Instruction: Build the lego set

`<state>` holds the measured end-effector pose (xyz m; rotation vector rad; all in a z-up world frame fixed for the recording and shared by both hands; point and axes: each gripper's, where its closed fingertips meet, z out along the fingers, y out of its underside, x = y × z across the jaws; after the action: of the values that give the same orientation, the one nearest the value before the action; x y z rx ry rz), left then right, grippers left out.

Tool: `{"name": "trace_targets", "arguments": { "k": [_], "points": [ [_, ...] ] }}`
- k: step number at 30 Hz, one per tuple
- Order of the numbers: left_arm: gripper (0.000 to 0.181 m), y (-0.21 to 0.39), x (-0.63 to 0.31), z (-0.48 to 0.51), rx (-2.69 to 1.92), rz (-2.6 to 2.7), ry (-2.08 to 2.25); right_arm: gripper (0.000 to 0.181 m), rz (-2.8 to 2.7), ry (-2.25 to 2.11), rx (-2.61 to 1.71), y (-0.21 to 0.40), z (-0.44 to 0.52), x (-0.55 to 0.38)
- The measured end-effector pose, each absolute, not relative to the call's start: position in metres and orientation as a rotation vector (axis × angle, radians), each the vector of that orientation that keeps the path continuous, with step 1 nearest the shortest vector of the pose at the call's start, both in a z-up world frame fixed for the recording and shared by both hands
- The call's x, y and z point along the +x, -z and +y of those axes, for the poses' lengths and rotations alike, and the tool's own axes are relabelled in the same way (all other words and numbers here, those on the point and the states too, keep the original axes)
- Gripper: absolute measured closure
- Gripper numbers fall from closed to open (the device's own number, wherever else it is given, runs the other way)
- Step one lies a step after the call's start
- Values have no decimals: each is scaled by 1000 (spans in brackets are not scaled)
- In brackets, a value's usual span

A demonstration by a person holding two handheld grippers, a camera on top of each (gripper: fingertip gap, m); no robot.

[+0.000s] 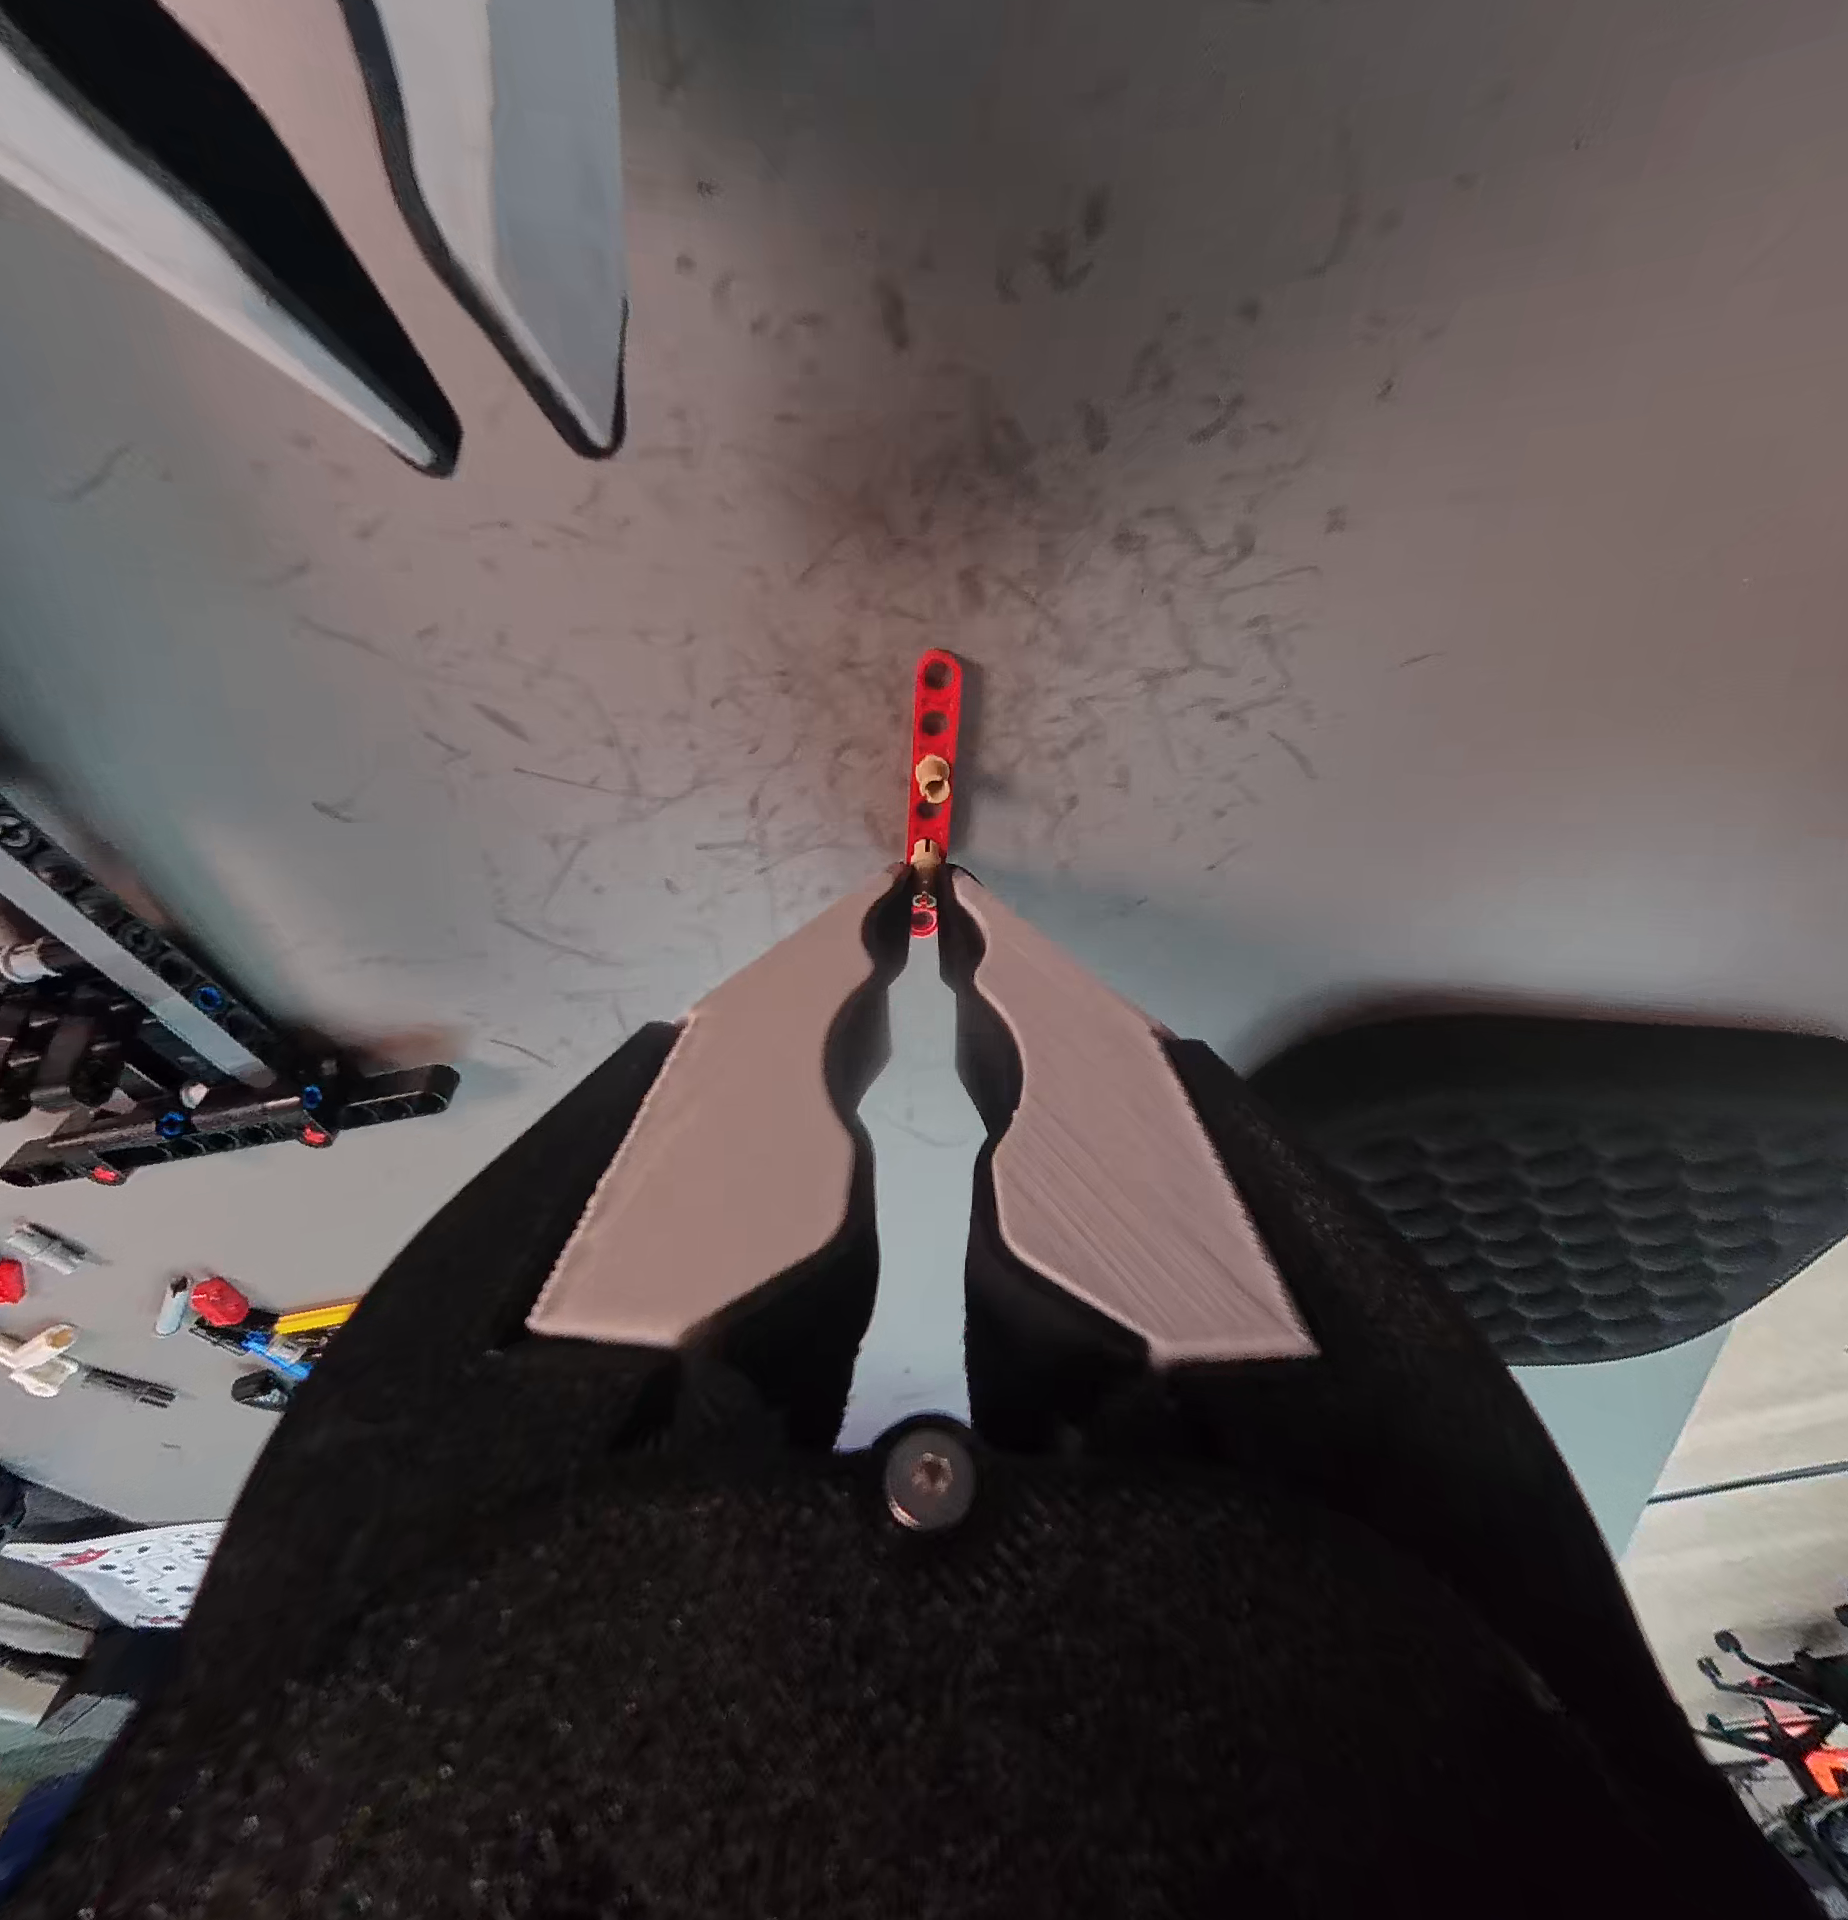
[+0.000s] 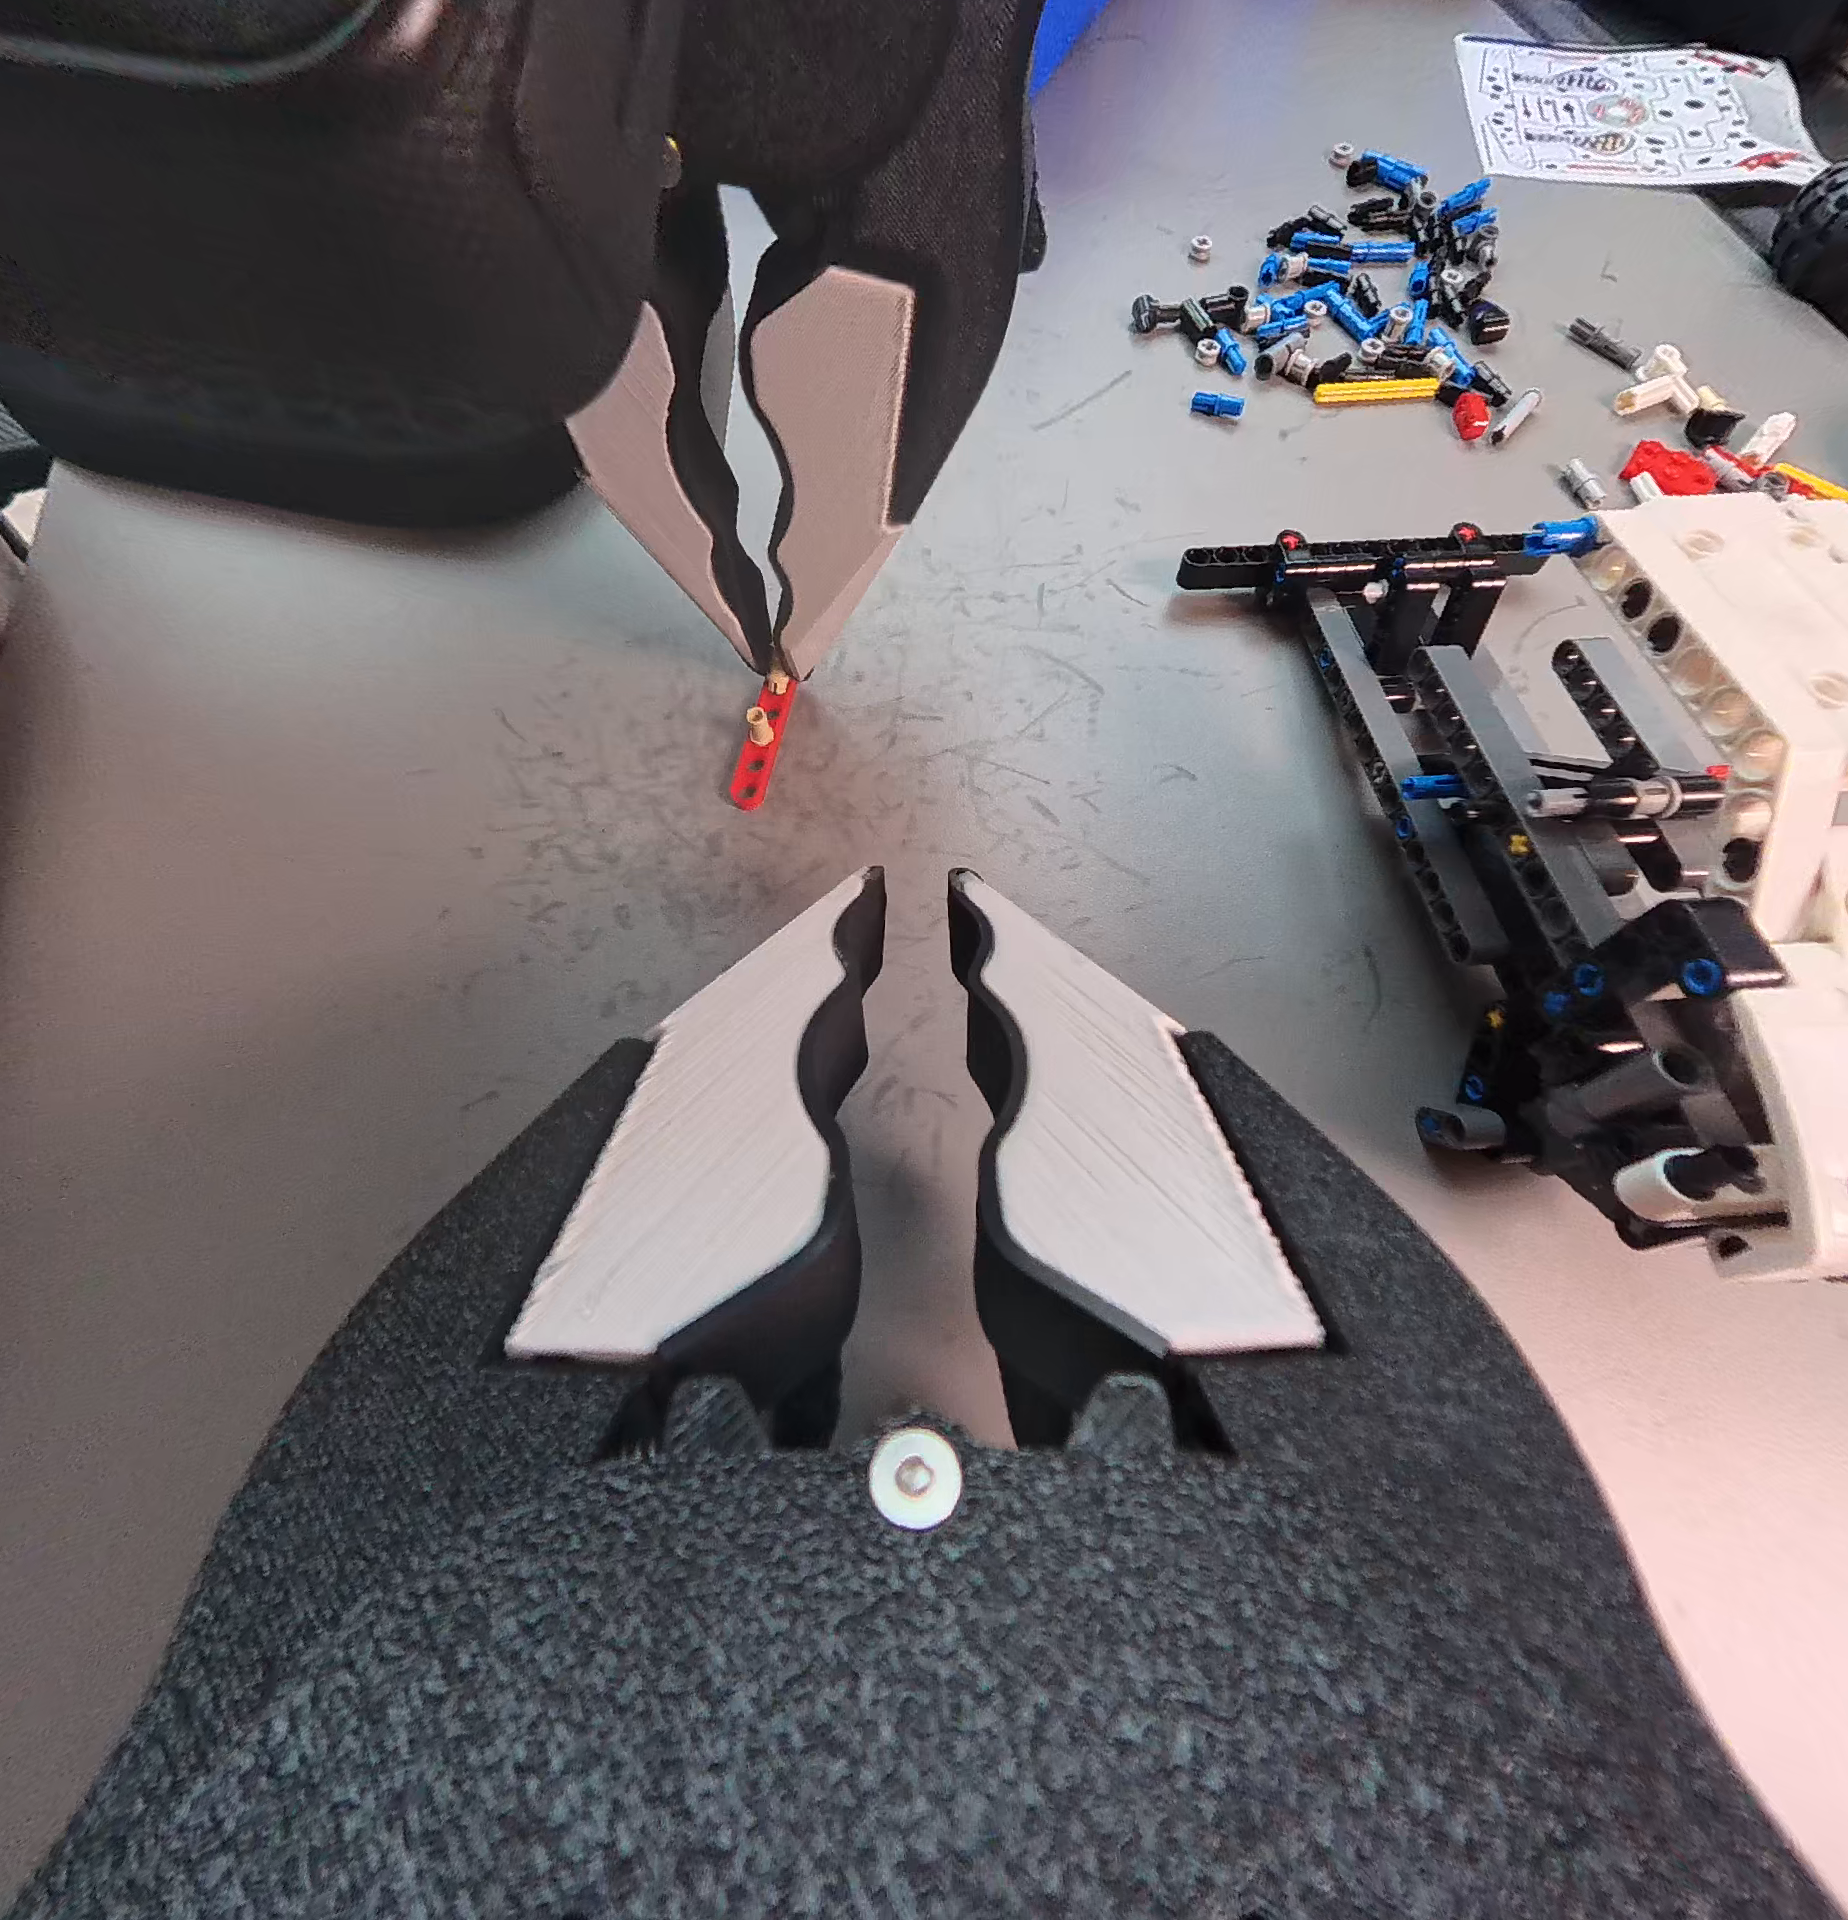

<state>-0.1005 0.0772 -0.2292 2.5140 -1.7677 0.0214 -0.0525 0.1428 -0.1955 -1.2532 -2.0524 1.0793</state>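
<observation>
My left gripper (image 1: pixel 928 883) is shut on the near end of a thin red beam (image 1: pixel 934 743) with holes and two tan pins (image 1: pixel 932 777) in it; the beam's far end rests on the grey table. In the right wrist view the left gripper (image 2: pixel 776 665) comes down from above on the red beam (image 2: pixel 762 753). My right gripper (image 2: pixel 915 883) is open and empty, just short of the beam; its fingers (image 1: pixel 421 312) show at the upper left of the left wrist view. The black and white partly built model (image 2: pixel 1585 831) lies to the right.
A pile of small blue, black, red and white parts (image 2: pixel 1367 301) lies at the back right, with a sticker sheet (image 2: pixel 1626 109) and a black tyre (image 2: pixel 1834 239) behind it. The model (image 1: pixel 161 1049) and loose parts (image 1: pixel 224 1320) show left in the left wrist view. A black chair seat (image 1: pixel 1585 1174) is beside the table.
</observation>
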Motion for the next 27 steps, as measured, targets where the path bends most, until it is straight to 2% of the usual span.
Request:
{"name": "trace_targets", "arguments": {
  "k": [8,16,22,27],
  "points": [
    [178,228,-90,82,2547,-1675,-54,166,-2200,-1160,-1076,200,108,-40],
    [177,228,-82,83,2789,-1510,-249,160,-2267,-1021,-994,213,98,-39],
    [177,223,-79,85,2861,-1506,-282,164,-2163,-1065,-948,199,96,-48],
    [177,199,-69,91,3037,-1391,-548,169,-2045,-1038,-776,182,88,-56]
  ]
}}
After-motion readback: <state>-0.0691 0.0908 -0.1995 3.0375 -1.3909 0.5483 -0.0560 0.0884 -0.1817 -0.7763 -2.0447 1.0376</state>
